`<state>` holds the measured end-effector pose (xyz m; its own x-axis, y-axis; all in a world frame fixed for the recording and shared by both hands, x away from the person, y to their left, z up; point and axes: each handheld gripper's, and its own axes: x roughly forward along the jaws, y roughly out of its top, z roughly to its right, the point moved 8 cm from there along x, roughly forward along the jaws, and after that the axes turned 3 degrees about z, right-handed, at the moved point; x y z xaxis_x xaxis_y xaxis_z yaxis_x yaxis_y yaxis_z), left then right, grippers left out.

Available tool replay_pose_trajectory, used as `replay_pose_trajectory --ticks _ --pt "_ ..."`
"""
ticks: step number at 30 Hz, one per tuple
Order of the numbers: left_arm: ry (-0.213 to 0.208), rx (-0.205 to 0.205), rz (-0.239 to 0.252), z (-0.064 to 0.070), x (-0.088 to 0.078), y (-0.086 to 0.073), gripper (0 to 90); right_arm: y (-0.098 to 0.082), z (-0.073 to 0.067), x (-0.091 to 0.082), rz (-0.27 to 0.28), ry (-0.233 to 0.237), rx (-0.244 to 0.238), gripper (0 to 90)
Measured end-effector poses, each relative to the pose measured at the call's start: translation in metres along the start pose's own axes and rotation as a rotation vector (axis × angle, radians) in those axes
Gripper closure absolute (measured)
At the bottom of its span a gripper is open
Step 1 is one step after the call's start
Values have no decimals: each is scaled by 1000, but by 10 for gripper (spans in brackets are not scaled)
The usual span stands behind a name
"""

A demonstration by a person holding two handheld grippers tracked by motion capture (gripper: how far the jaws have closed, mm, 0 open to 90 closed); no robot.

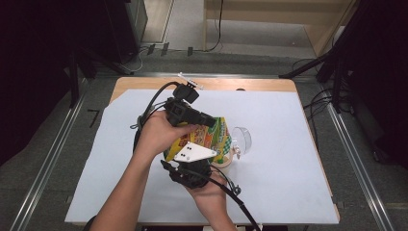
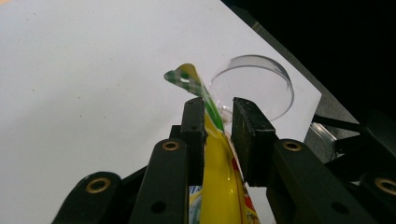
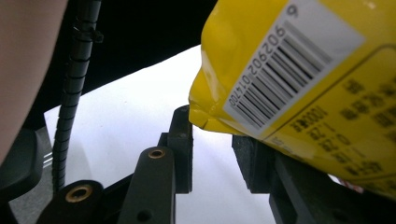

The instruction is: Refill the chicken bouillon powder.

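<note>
A yellow snack bag [image 1: 214, 136] with green and red print is held up over the white sheet [image 1: 274, 187], between both hands. My left gripper [image 1: 210, 120] comes in from the left, and its jaws are shut on the bag's [image 2: 219, 182] upper edge. The green-checked top corner sticks out past the left gripper [image 2: 218, 109] tips. My right gripper [image 1: 192, 161] comes up from below, under its grey plate. In the right gripper view the bag's [image 3: 303, 70] barcode side lies over the right jaw. The right gripper [image 3: 212, 126] jaws stand apart, with white sheet showing between the pads.
A clear round lid [image 1: 243, 138] stands just right of the bag, also ahead of the left jaws as the clear lid [image 2: 254, 84]. A small cup with a tan rim [image 1: 226, 160] sits under the bag. A small white object [image 1: 190, 79] lies at the table's far edge.
</note>
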<state>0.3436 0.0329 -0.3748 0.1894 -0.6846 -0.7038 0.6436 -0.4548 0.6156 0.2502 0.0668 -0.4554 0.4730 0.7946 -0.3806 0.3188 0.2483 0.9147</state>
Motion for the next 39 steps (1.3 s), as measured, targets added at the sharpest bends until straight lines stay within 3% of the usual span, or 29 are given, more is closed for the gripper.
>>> replay_pose_trajectory --ticks 5,13,16,24,39 --pt "9 8 -25 1 1 -5 755 -4 -1 5 29 2 23 674" --pt "1 7 -32 2 1 -8 756 -7 -5 5 32 24 24 622" --pt "0 10 -32 2 -1 -8 758 -7 -6 5 28 26 25 640" --pt "0 6 -19 0 -2 -6 744 -2 -6 -1 18 34 18 652" --pt "-19 -3 -71 -5 -2 -16 747 -9 -12 6 -3 76 -19 565"
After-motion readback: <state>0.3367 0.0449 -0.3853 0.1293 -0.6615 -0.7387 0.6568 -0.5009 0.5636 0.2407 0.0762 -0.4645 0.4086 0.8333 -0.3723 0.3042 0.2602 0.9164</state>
